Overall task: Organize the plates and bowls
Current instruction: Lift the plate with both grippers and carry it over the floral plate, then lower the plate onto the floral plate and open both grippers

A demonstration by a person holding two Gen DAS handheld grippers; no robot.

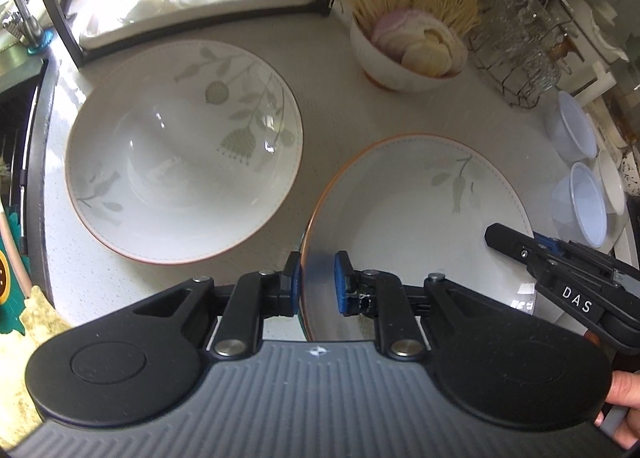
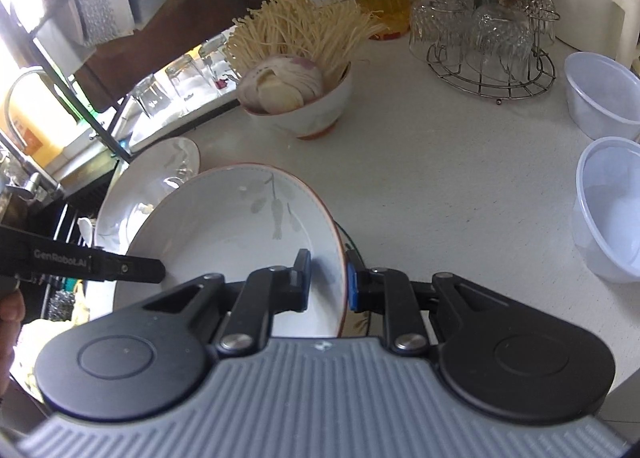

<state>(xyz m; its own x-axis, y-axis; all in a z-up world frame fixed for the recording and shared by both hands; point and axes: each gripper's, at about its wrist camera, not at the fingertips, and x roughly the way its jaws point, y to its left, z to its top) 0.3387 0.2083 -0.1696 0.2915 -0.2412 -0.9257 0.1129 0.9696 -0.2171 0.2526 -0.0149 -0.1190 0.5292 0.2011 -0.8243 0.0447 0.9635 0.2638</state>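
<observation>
Pinching opposite rims of one round glazed plate [image 1: 416, 213] (leaf-patterned), both jaws sit nearly closed on it

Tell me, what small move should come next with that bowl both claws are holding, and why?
Probably carry the held bowl sideways over the other bowl and lower it in. Left gripper and right gripper both pinch its rim, and the matching bowl sits empty beside it.
</observation>
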